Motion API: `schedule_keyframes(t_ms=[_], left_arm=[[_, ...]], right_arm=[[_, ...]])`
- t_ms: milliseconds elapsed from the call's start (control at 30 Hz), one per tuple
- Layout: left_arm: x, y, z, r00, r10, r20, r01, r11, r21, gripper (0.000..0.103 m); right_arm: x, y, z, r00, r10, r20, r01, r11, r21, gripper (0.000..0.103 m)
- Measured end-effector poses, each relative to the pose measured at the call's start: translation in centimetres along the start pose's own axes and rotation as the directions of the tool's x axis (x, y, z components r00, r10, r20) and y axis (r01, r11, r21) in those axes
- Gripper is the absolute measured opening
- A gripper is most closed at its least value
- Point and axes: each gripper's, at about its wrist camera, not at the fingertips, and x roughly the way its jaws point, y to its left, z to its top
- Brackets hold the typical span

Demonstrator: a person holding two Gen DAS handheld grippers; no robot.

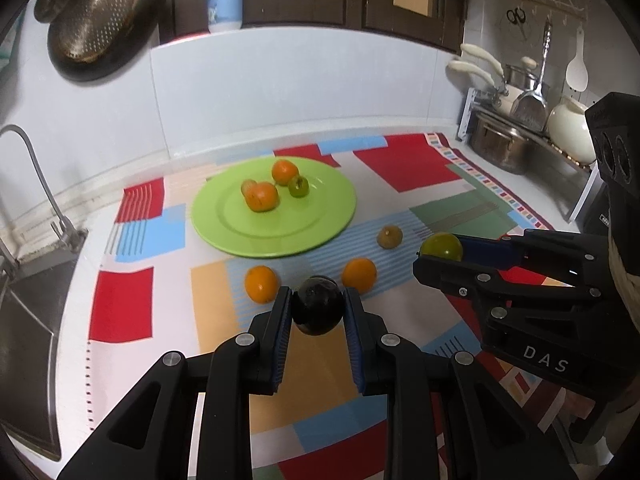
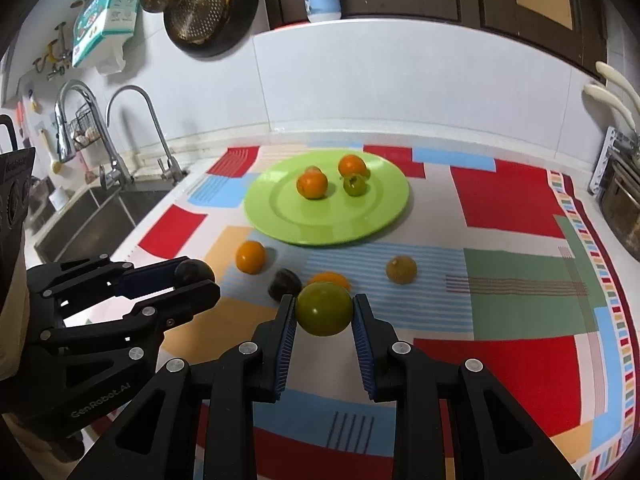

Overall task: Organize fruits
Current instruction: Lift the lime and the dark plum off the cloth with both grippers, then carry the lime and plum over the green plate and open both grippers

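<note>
Left tool (image 1: 318,310) clamped around glossy dark round plum (image 1: 318,306); right tool (image 2: 324,314) around smooth green fruit (image 2: 324,309).

The left tongs (image 1: 318,310) are clamped on a dark fruit (image 1: 318,306), held above the surface. The right tongs (image 2: 324,314) grip a green fruit (image 2: 324,309), level beside them, both pointing forward.

A lime-green plate (image 2: 280,216) is carrying orange fruits (image 2: 312,185) and a small green one (image 2: 354,186). The cloth (image 2: 512,204) is showing red, blue, tan and green blocks with striped patches. A near-black fruit (image 1: 318,306) is sitting between blue pads (image 1: 282,336); an olive-green fruit (image 2: 324,309) is showing between black fingers (image 2: 280,320).
</note>
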Motion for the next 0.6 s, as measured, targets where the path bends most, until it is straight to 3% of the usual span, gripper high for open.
schedule_keyframes(t_ms=[600], left_arm=[[-1.8, 2.0, 3.1, 0.995, 0.031, 0.091, -0.032, 0.999, 0.015, 0.026]], right_arm=[[-1.5, 1.5, 3.7, 0.994, -0.014, 0.109, 0.016, 1.0, -0.021, 0.029]])
